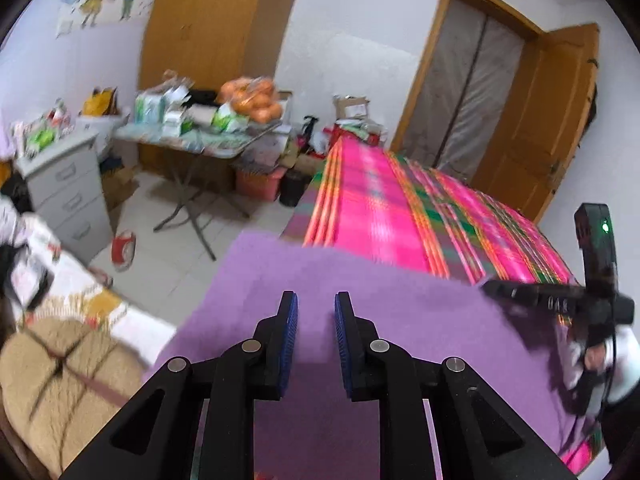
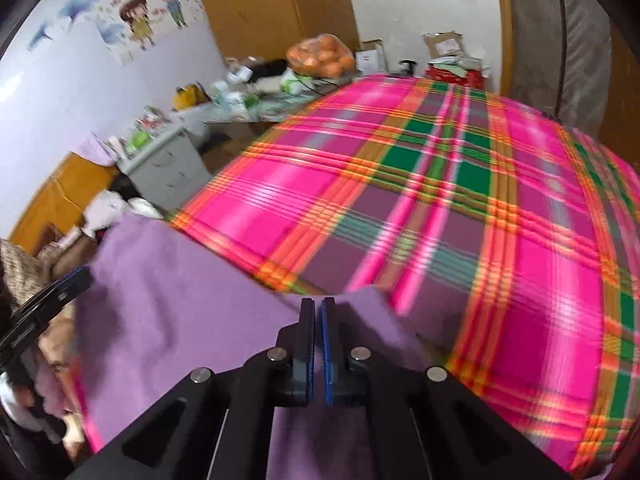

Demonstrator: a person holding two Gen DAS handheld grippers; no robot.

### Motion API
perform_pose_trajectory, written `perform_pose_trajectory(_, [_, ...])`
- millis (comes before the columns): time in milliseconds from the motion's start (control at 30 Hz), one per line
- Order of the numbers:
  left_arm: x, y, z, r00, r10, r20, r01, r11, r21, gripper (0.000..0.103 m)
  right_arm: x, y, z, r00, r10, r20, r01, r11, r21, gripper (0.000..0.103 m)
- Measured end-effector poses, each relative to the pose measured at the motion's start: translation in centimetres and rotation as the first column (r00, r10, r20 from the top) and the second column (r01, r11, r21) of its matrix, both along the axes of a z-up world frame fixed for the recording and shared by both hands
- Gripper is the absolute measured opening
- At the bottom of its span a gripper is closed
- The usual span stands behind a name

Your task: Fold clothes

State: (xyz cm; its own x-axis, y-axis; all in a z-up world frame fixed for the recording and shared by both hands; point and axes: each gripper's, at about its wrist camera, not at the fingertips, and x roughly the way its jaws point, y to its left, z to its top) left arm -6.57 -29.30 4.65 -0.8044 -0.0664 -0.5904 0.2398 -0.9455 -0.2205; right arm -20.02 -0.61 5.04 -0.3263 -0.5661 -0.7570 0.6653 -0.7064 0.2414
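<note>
Left wrist view: far across the room a folding table (image 1: pixel 192 140) carries packets and a bag of oranges (image 1: pixel 252 100); a grey drawer cabinet (image 1: pixel 68 192) stands at far left, a wooden door (image 1: pixel 536 120) at far right. Nothing lies between the fingers and the cloth. The left gripper (image 1: pixel 316 320) has its blue pads apart with a clear gap — nothing pinched in that gap, and the purple garment (image 1: pixel 360 288) spreads beneath and beyond the fingertips; whether cloth is caught lower down I cannot tell. At right the other gripper's black body (image 1: pixel 560 300) reaches over the garment's right edge. The garment lies on the near end of a bed covered in a pink plaid sheet (image 1: pixel 380 208).

Right wrist view: the oranges (image 2: pixel 322 58) and clutter sit far behind the bed, below a cartoon wall sticker (image 2: pixel 152 16). The right gripper (image 2: pixel 318 312) is clenched, pads nearly together, on the garment's (image 2: pixel 180 300) far edge — a small fold rises at the tips. The garment fills the near left; the plaid sheet (image 2: pixel 440 200) stretches right and far. The left gripper's fingers (image 2: pixel 48 296) show at the left edge.
</note>
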Motion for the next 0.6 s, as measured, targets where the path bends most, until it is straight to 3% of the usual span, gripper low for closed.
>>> perform_pose_trajectory(100, [-3.8, -0.5, -1.2, 0.997, 0.002, 0.082, -0.002, 1.000, 0.000, 0.020, 1.2, -1.5, -0.4, 0.998, 0.053, 0.019, -0.052, 0.999, -0.006, 0.004])
perform_pose_trajectory(200, [-5.7, -2.3, -3.1, 0.988, 0.018, 0.156, -0.029, 0.997, 0.067, 0.018, 1.0, -0.9, -1.0, 0.998, 0.049, 0.028, -0.049, 0.999, 0.020, 0.000])
perform_pose_trajectory(300, [-5.5, -3.6, -3.1, 0.990, 0.018, 0.138, -0.037, 0.991, 0.131, 0.017, 0.0, 1.1, -0.9, 0.999, -0.012, 0.038, 0.012, 1.000, 0.015, 0.000])
perform_pose_trajectory(400, [-4.8, -3.4, -3.3, 0.992, 0.014, 0.125, -0.030, 0.991, 0.132, 0.017, -0.4, 3.0, 0.3, 0.998, -0.065, 0.000, 0.065, 0.998, 0.026, 0.003])
perform_pose_trajectory(467, [-3.8, -2.8, -3.0, 0.993, 0.027, 0.112, -0.040, 0.993, 0.109, 0.017, 0.4, 5.2, 1.5, 0.998, -0.058, -0.002, 0.058, 0.998, -0.016, 0.003])
perform_pose_trajectory(600, [-2.1, -0.6, -2.5, 0.997, 0.016, 0.075, -0.021, 0.997, 0.072, 0.017, 4.5, 5.9, 1.1, 1.000, 0.017, 0.021, -0.016, 0.999, -0.035, 0.004])
